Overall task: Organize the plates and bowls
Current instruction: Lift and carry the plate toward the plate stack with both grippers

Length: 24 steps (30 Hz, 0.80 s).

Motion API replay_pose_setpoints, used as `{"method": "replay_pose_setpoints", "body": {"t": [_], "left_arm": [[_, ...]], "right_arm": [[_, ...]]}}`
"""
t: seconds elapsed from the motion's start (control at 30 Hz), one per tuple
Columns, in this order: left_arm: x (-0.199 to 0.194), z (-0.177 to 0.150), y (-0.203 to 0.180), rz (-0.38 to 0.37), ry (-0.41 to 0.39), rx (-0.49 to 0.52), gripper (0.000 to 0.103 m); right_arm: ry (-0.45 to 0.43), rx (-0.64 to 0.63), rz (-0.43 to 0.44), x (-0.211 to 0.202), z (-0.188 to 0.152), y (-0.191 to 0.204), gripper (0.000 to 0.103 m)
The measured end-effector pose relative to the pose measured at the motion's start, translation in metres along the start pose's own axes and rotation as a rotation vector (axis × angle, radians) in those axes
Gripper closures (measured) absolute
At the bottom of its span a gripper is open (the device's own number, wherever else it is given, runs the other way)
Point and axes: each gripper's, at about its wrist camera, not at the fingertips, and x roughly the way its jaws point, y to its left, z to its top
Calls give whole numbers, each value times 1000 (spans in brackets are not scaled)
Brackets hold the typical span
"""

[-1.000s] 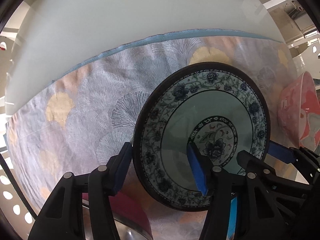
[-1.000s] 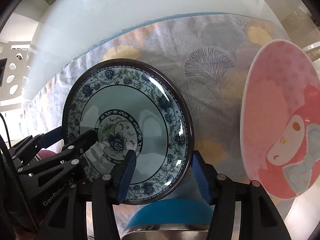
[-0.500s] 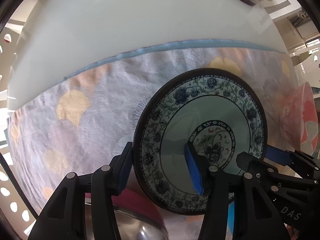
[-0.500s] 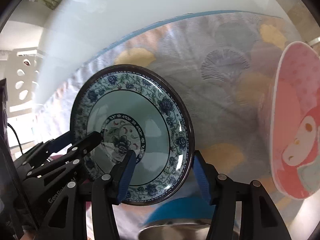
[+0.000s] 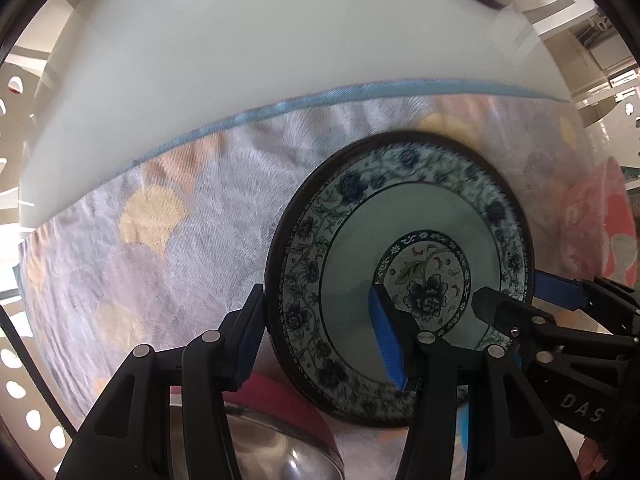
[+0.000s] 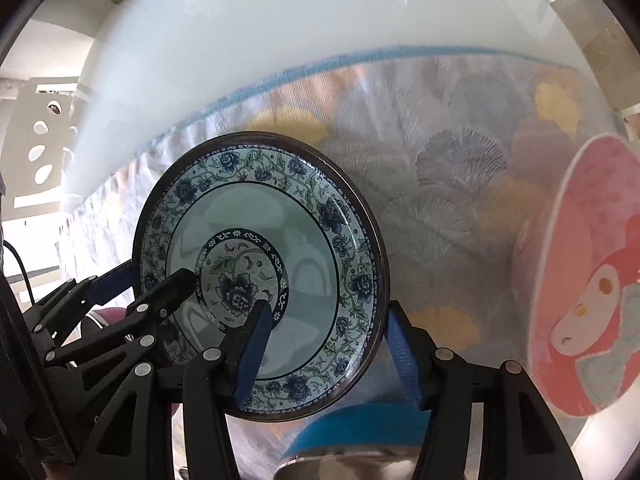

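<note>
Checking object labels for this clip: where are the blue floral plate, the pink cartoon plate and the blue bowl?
blue floral plate (image 6: 240, 292): right wrist view, on its central flower.
pink cartoon plate (image 6: 588, 240): right wrist view, on its pink upper face.
blue bowl (image 6: 360, 428): right wrist view, on its blue outer wall.

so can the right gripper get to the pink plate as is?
Probably not yet. The right gripper is shut on the blue plate's rim, with the left gripper on the opposite rim. The pink plate lies unobstructed to its right, but it must release first.
</note>
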Motion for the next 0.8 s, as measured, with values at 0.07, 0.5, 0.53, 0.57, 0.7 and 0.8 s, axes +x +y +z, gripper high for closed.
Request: {"method": "replay_pose_setpoints", "body": {"t": [0.07, 0.5, 0.53, 0.57, 0.7, 0.8], "left_arm": [[4, 0, 4, -10, 2, -13, 54], [-10, 7, -3, -10, -30, 17, 55], [-14, 7, -4, -11, -36, 18, 55], [-17, 6, -5, -12, -43, 16, 55], [-28, 2, -4, -4, -75, 23, 55], [-40, 0, -4, 0, -88, 25, 55]], "right_arm": [[-14, 27, 33, 3, 0, -3, 47], [-25, -3, -30, 17, 4, 18, 46], [-27, -4, -30, 15, 5, 13, 46], [-30, -6, -34, 12, 5, 14, 46], [-50, -18, -34, 1, 6, 13, 46], [-65, -21, -22, -12, -5, 3, 46]]}}
